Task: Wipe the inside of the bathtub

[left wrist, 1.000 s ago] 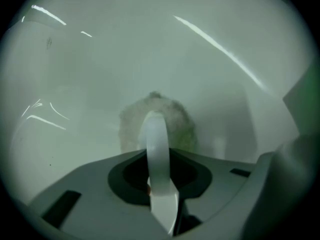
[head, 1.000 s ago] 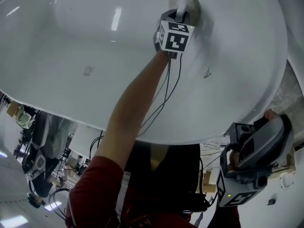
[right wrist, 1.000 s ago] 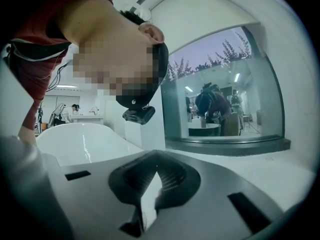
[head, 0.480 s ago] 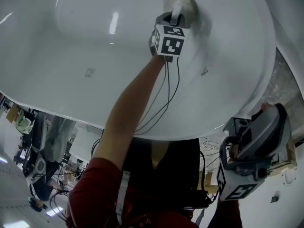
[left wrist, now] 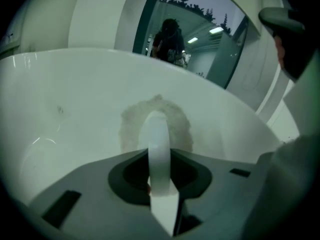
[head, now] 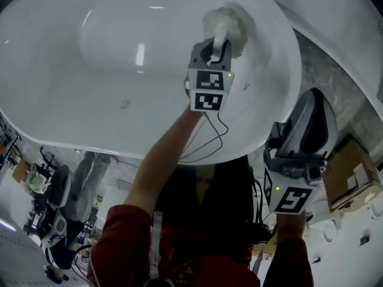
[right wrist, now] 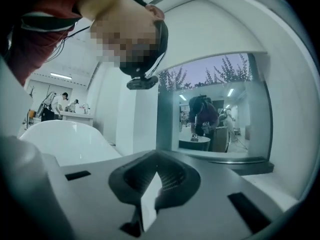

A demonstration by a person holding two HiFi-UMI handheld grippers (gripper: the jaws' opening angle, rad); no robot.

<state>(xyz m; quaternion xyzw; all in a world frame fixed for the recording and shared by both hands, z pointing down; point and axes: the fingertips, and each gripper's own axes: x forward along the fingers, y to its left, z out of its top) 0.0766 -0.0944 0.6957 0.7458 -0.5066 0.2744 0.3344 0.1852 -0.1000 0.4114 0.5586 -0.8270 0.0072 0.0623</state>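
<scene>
The white bathtub (head: 72,124) fills the upper head view. My left gripper (head: 217,42) reaches into it, shut on the white handle (left wrist: 157,144) of a fluffy white wiping pad (head: 231,20). The pad (left wrist: 131,126) lies pressed flat against the tub's inner wall (left wrist: 75,99) near the right end. My right gripper (head: 306,124) hangs outside the tub, just past its right rim. In the right gripper view its jaws (right wrist: 150,196) stand closed with nothing between them and point away at the room.
Speckled grey floor (head: 332,70) lies right of the tub, with another white curved fixture (head: 341,11) beyond it. A cardboard box (head: 347,169) sits at the far right. Cables (head: 210,137) trail from the left gripper over the tub rim. A person stands behind glass (right wrist: 202,116).
The right gripper has risen from the lower right to beside the tub's right rim. The left gripper and pad have slid a little down the wall, and the head view takes in more of the tub.
</scene>
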